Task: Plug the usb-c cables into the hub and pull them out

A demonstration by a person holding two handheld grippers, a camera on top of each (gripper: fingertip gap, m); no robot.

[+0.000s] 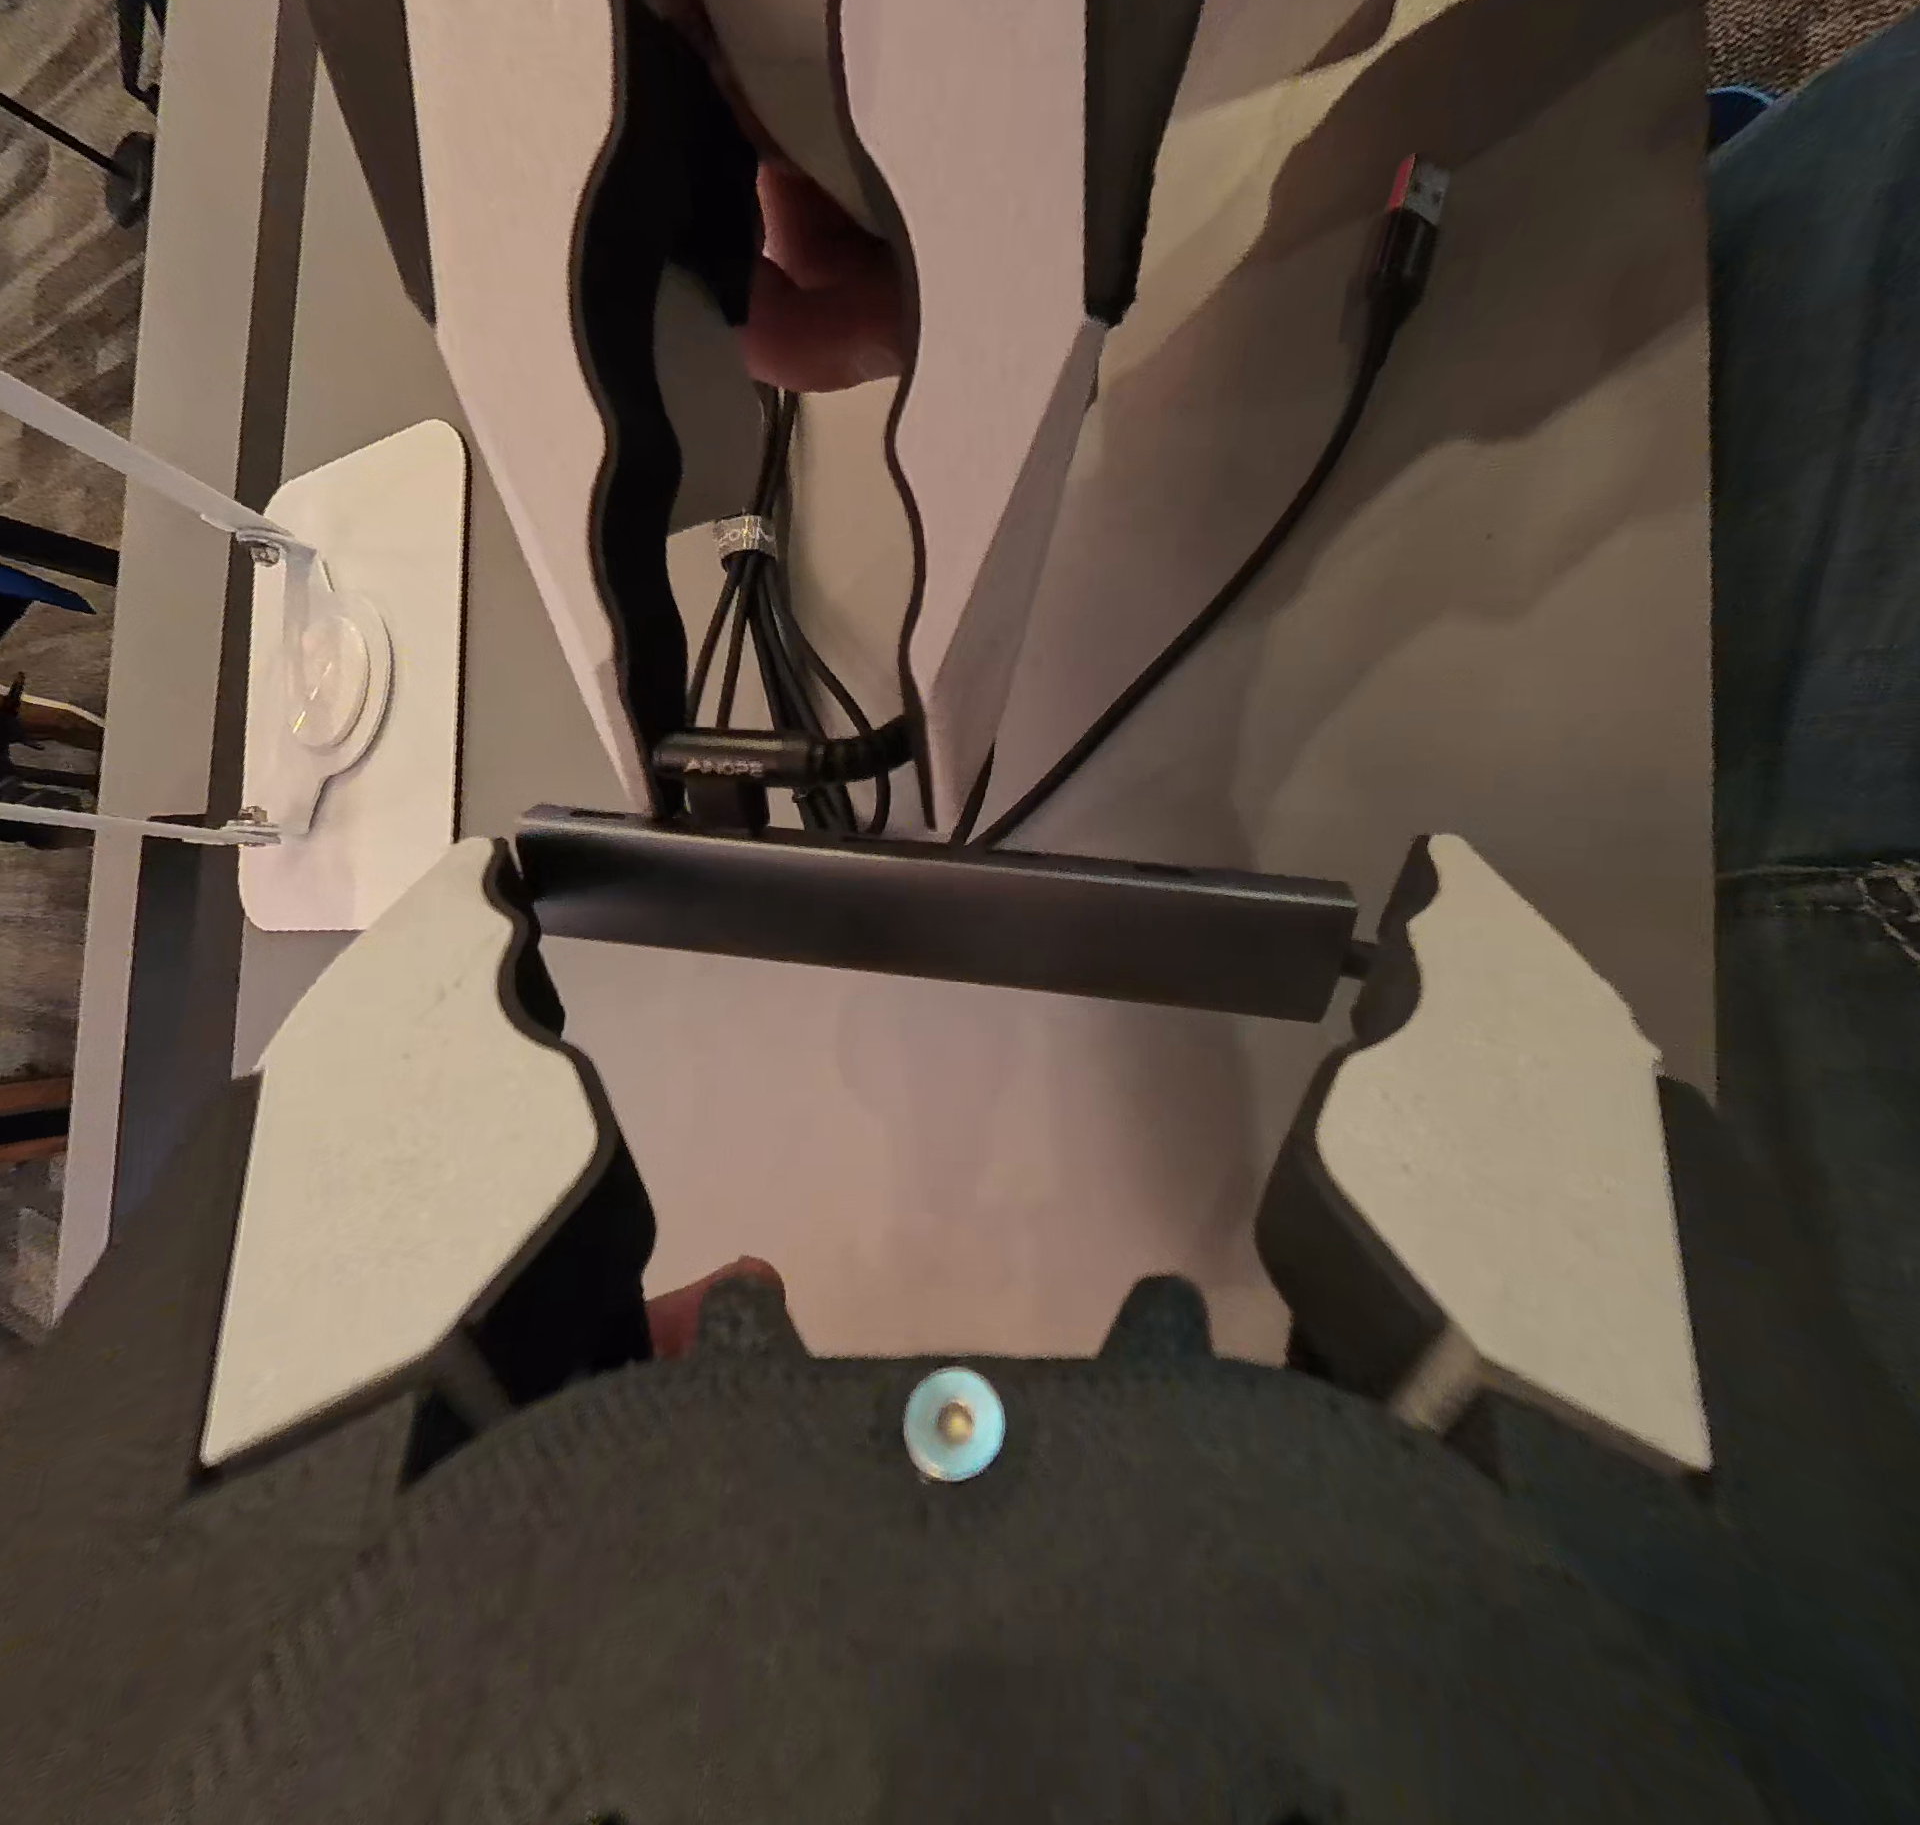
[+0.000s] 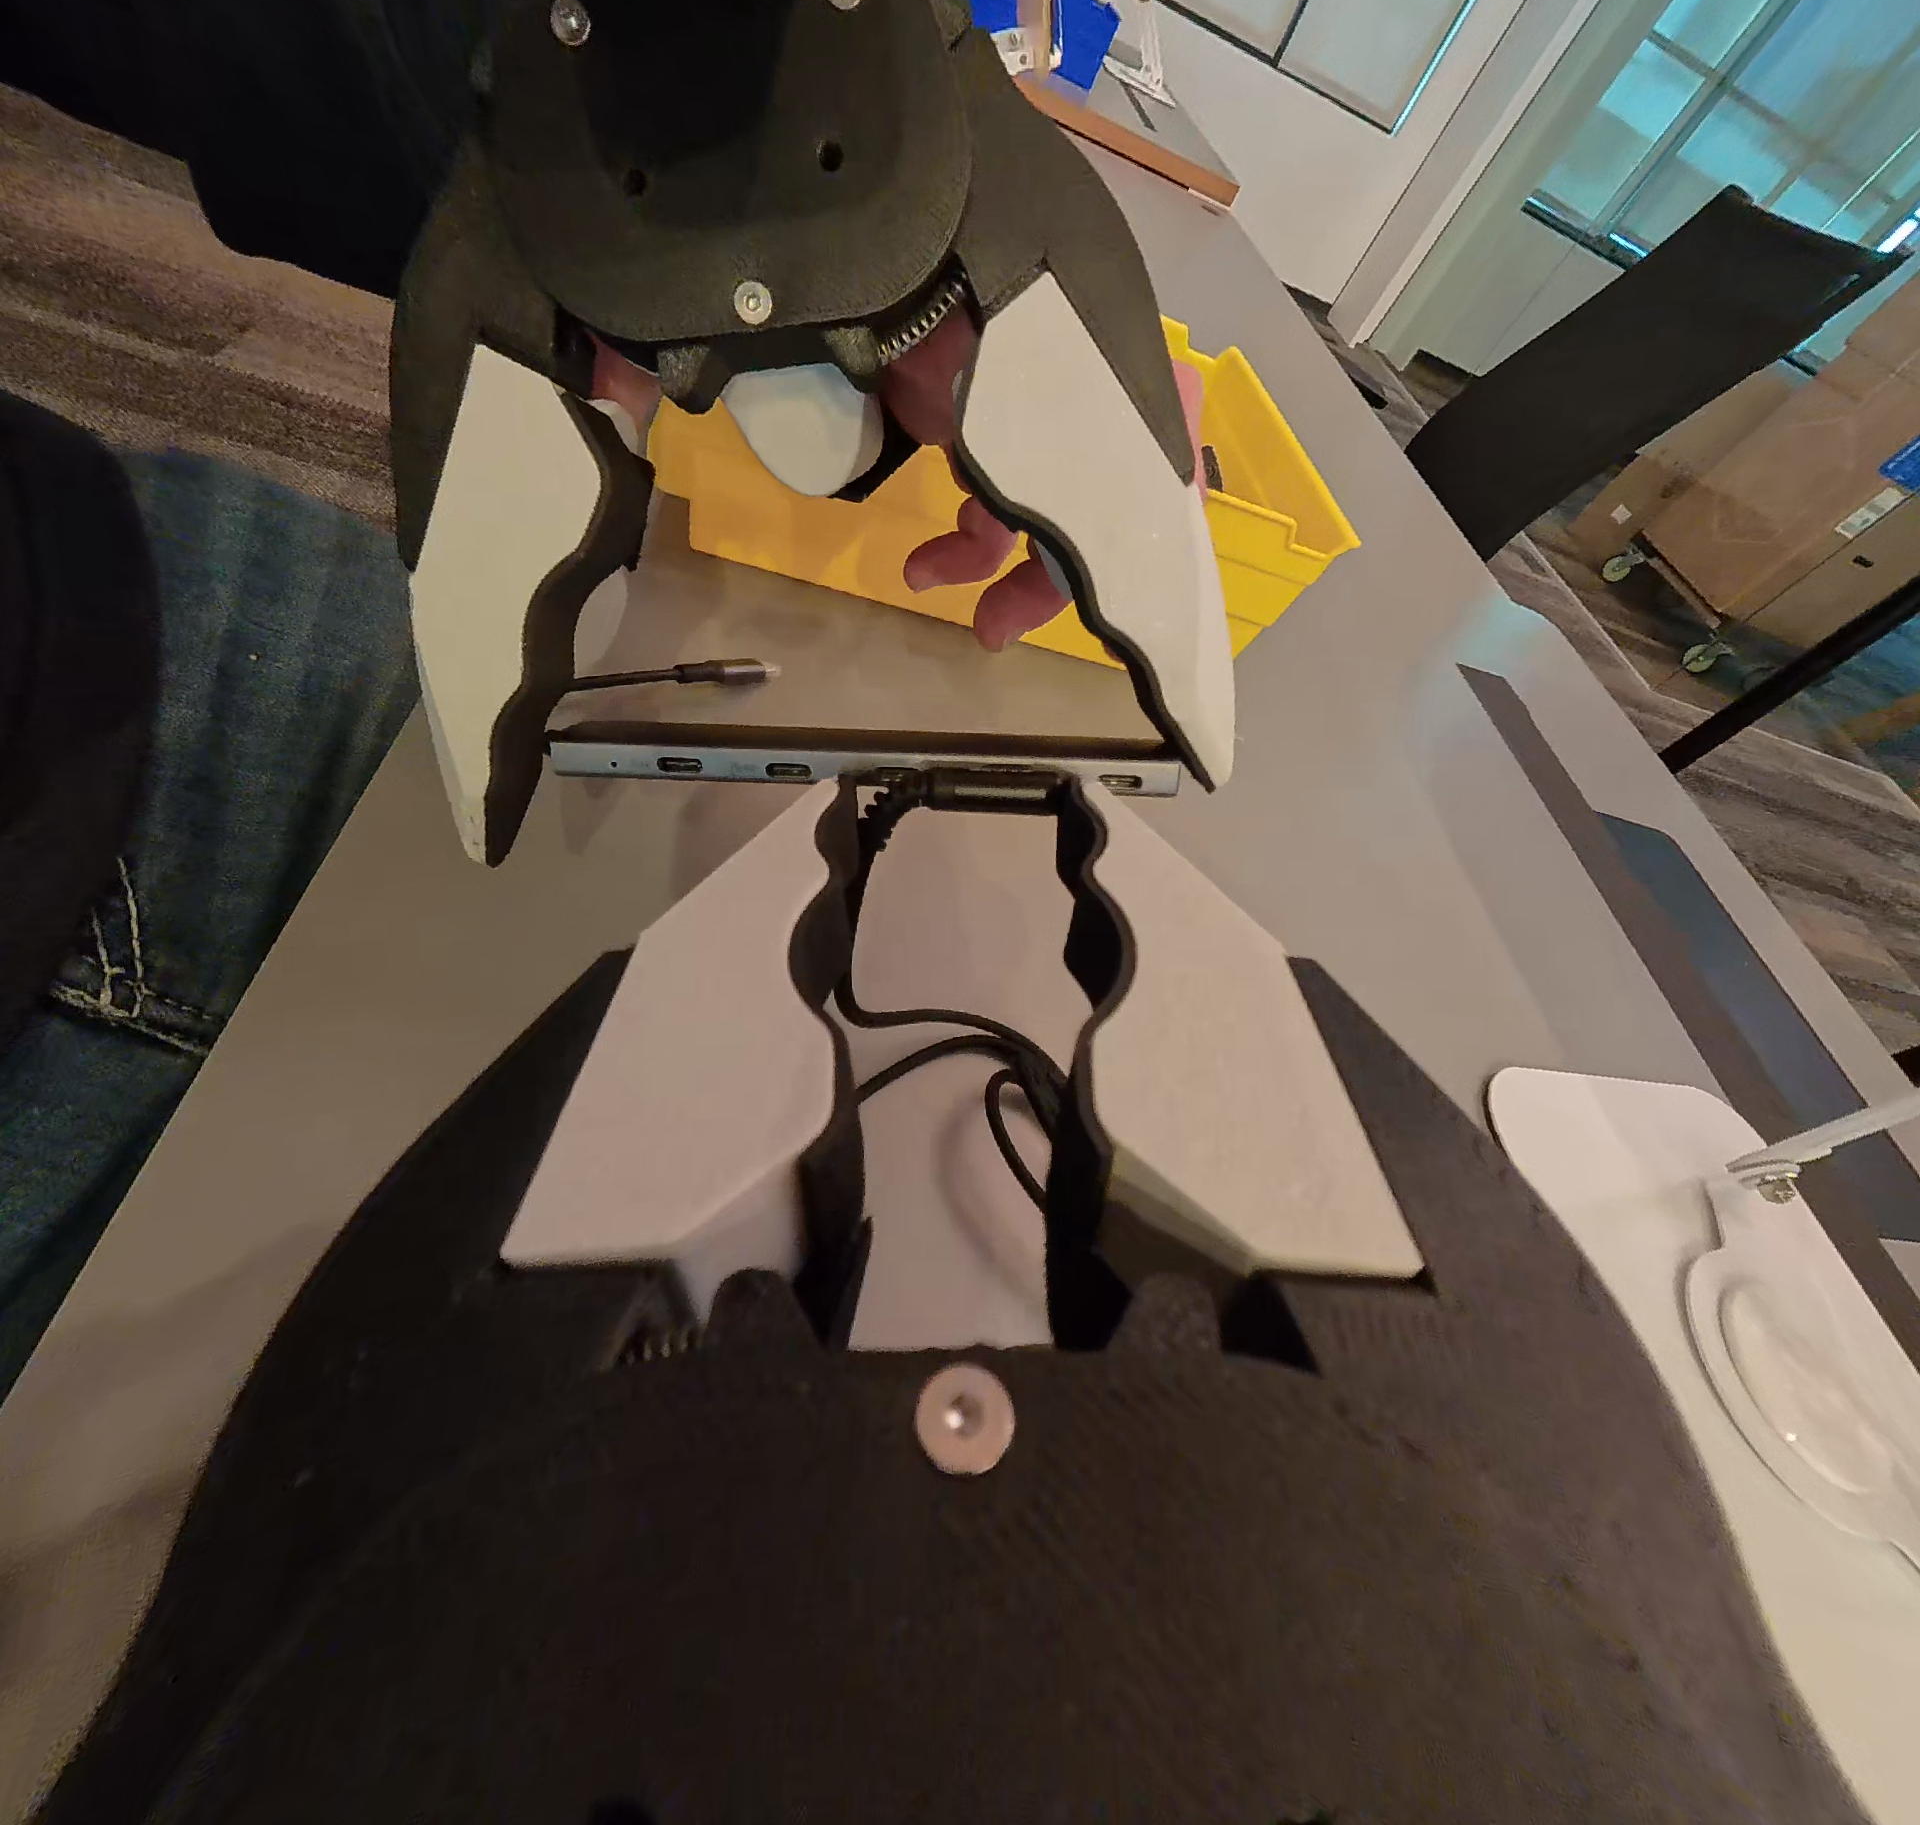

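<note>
A dark slim hub (image 1: pixel 935 902) lies across the grey table. My left gripper (image 1: pixel 945 892) is shut on the hub, one fingertip at each end; the right wrist view shows it from the front (image 2: pixel 852 778) with the hub's port side (image 2: pixel 727 765). A black cable plug (image 2: pixel 987 788) sits in a port on that side. My right gripper (image 2: pixel 956 809) is shut on this plug, which also shows in the left wrist view (image 1: pixel 717 762). Its black cable (image 2: pixel 935 1027) runs back between my right fingers, bundled with a strap (image 1: pixel 748 549).
A cable with a red-and-silver plug (image 1: pixel 1413 206) lies on the table. The hub's own short lead (image 2: pixel 727 672) lies behind the hub. There is a yellow bin (image 2: pixel 1278 549), a white pad with a clear stand (image 2: pixel 1662 1256), a black chair (image 2: pixel 1662 352), and a person's jeans (image 1: pixel 1818 528) at the table edge. My left and right fingertips are right by each other.
</note>
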